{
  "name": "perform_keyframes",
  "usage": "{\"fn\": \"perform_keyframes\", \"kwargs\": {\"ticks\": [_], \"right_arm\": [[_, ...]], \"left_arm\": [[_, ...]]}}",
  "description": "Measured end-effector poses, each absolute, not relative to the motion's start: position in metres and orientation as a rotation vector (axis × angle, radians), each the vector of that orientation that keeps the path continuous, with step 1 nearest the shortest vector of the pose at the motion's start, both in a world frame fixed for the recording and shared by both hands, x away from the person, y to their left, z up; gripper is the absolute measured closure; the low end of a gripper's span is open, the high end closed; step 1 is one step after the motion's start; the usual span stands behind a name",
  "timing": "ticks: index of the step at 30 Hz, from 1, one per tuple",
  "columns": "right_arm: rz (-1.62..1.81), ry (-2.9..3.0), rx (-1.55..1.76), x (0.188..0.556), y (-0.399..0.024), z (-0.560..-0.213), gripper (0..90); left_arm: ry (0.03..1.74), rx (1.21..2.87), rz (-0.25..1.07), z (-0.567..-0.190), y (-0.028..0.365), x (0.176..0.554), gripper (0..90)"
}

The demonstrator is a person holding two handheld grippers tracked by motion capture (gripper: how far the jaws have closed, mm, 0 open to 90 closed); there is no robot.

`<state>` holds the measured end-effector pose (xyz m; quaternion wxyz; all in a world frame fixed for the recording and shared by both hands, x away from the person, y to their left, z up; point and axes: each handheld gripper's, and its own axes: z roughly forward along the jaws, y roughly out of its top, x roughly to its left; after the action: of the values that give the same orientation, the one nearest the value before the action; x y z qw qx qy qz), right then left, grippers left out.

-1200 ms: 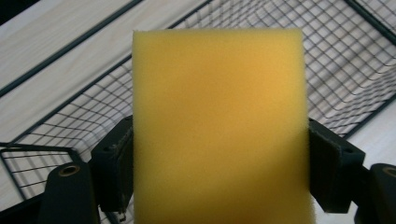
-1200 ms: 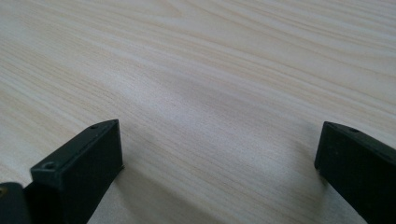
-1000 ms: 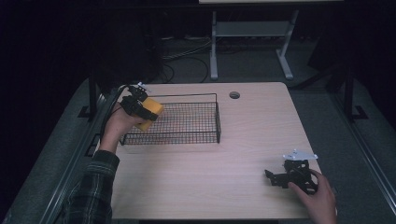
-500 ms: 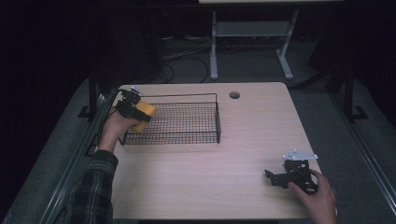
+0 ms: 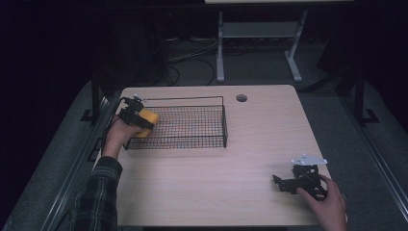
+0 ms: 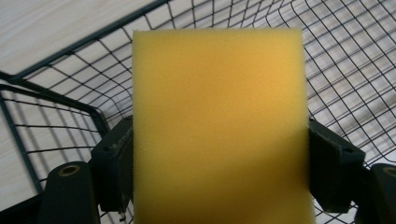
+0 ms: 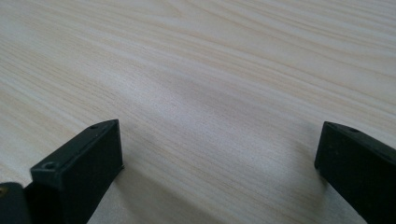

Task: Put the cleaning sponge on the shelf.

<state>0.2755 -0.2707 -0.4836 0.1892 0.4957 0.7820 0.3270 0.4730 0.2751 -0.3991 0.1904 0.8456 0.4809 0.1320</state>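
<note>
Left gripper [image 5: 136, 117] clamps yellow sponge [image 6: 218, 126] inside wire basket [image 5: 192, 143] at left wall; right gripper [image 5: 284, 182] rests low on bare table [image 5: 250, 144], jaws spread, nothing between.

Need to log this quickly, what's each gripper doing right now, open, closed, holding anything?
Left gripper: closed on the yellow sponge, over the wire basket.
Right gripper: open, holding nothing, low over the wooden table.
</note>
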Motion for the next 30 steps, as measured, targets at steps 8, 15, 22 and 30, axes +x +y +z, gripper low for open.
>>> {"fn": "perform_keyframes", "kwargs": {"ticks": [8,15,22,30], "right_arm": [[0.919,2.198,1.394,0.275,-0.271,-0.484,0.1],[0.919,2.198,1.394,0.275,-0.271,-0.484,0.1],[0.919,2.199,1.394,0.275,-0.271,-0.484,0.2],[0.919,2.199,1.394,0.275,-0.271,-0.484,0.1]], "left_arm": [[1.351,2.408,0.340,-0.406,0.271,0.475,22.7],[1.351,2.416,0.330,-0.408,0.268,0.476,22.0],[1.351,2.436,0.316,-0.410,0.268,0.476,16.8],[1.332,2.405,0.343,-0.399,0.268,0.473,14.6]]}}
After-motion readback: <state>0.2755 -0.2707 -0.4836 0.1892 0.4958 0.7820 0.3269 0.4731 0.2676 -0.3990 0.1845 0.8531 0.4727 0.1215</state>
